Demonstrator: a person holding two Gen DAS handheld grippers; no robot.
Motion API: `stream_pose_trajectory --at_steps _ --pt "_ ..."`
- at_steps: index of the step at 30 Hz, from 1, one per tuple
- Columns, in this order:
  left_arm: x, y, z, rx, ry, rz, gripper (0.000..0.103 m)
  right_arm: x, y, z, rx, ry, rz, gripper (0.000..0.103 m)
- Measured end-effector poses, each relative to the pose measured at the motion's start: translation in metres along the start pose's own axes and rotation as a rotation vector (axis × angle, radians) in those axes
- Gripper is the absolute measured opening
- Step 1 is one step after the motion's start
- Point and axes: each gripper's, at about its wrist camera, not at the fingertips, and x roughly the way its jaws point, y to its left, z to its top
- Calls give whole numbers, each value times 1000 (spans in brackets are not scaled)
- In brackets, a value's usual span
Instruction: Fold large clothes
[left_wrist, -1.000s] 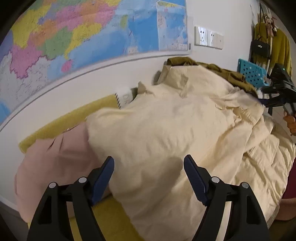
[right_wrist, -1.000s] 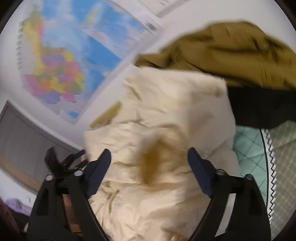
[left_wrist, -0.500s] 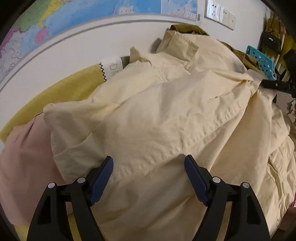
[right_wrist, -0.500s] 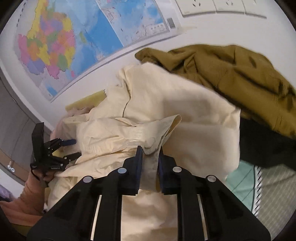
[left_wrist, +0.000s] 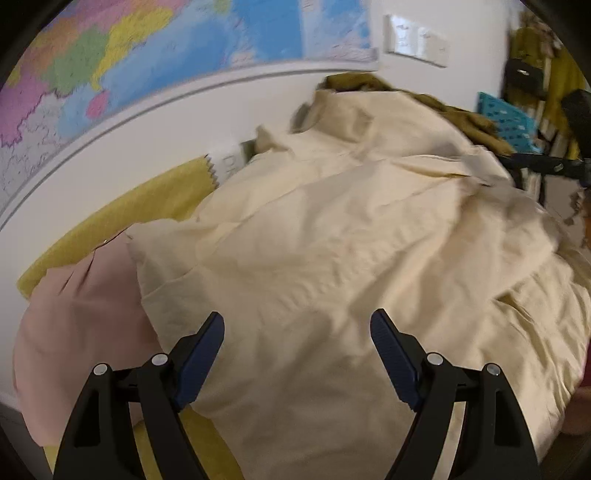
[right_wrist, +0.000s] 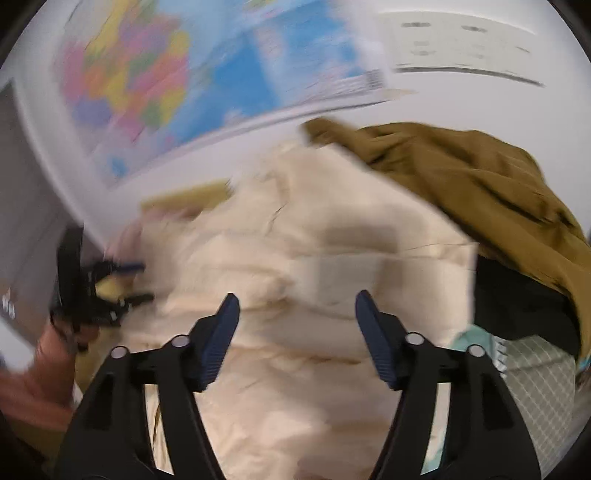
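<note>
Left wrist view shows the cream shirt spread in a loose, rumpled heap across most of the yellow surface, its collar end up by the wall and its right-hand side bunched into ridges rather than lying flat. It overlaps a pink garment at the left, and an olive garment is piled against its far edge. The left gripper hangs just over the near part of the cloth with its jaws spread wide and nothing between the pads. In the right wrist view the right gripper is likewise over the shirt; its jaws are opening, and no fabric is caught between them, so neither gripper has hold of the shirt. The main risk, as I judge it, is a blind pinch: with so many stacked creases, a closing gripper could take several layers at once, or snag the pink or olive cloth along with the shirt, and the fold would drag its neighbours out of place. Folding over the uneven ridges would also lock wrinkles in and leave a lopsided bundle. The right view is heavily blurred, which suggests fast motion; a hurried grasp could miss the edge altogether.
</note>
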Motion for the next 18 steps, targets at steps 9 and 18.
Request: stream_pose_trajectory --at_steps 9,18 --pt "11 1 -22 -73 40 33 79 90 -5 -11 -33 183 -73 60" --pt "-53 17 -75 -200 -37 10 80 -6 -4 -35 19 18 23 82"
